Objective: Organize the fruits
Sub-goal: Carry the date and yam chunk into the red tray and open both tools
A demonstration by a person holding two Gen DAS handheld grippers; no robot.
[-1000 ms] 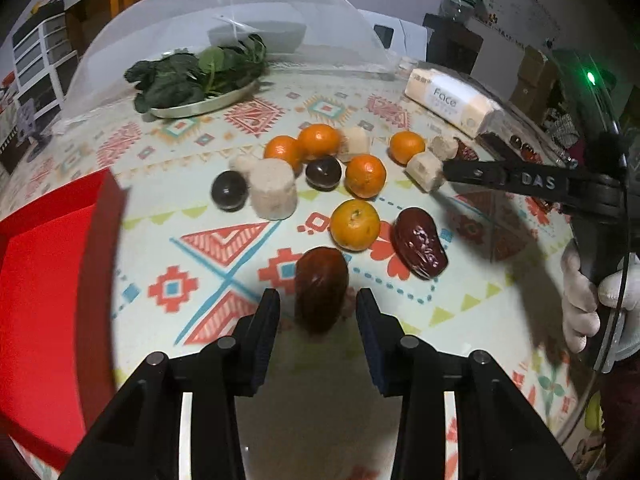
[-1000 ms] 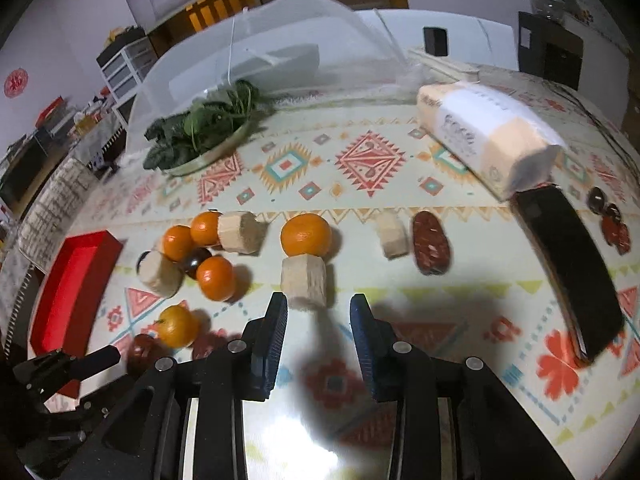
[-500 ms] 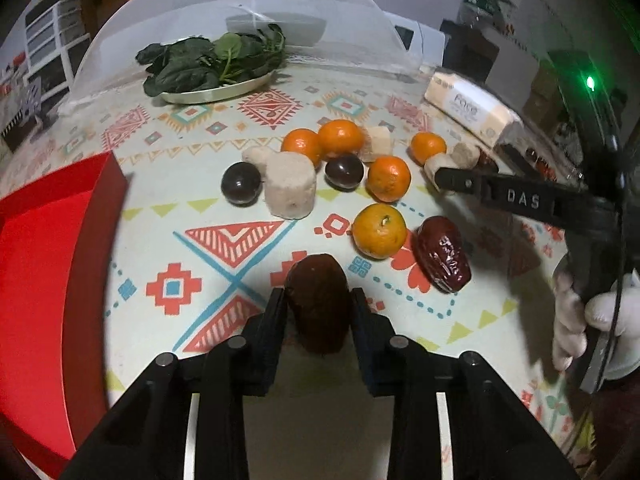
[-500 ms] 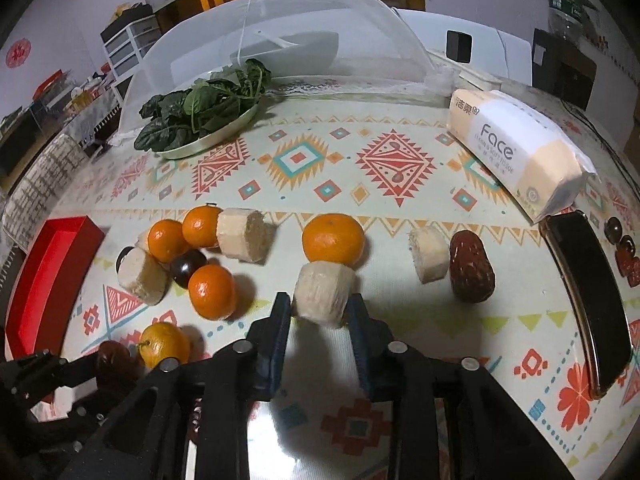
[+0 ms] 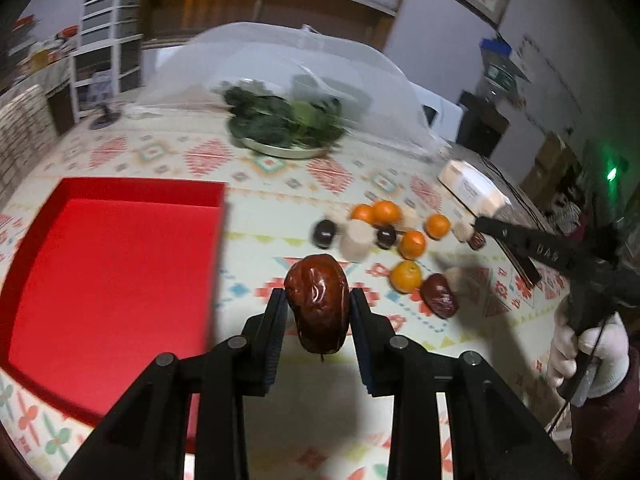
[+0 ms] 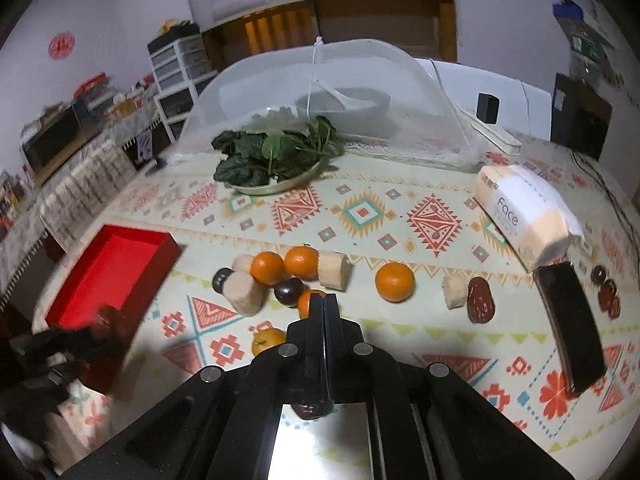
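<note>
Gripping red date [image 5: 318,300], left hand-held gripper [image 5: 318,312] now lifted off tablecloth [image 5: 260,248]

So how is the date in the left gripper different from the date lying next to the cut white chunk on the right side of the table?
The held date hangs lifted between the left gripper pads, end-down; the other date lies flat on the tablecloth, untouched beside the white chunk. The held one sits near the red tray; the other lies far from it, by the black phone. Both are dark red-brown and wrinkled.
</note>
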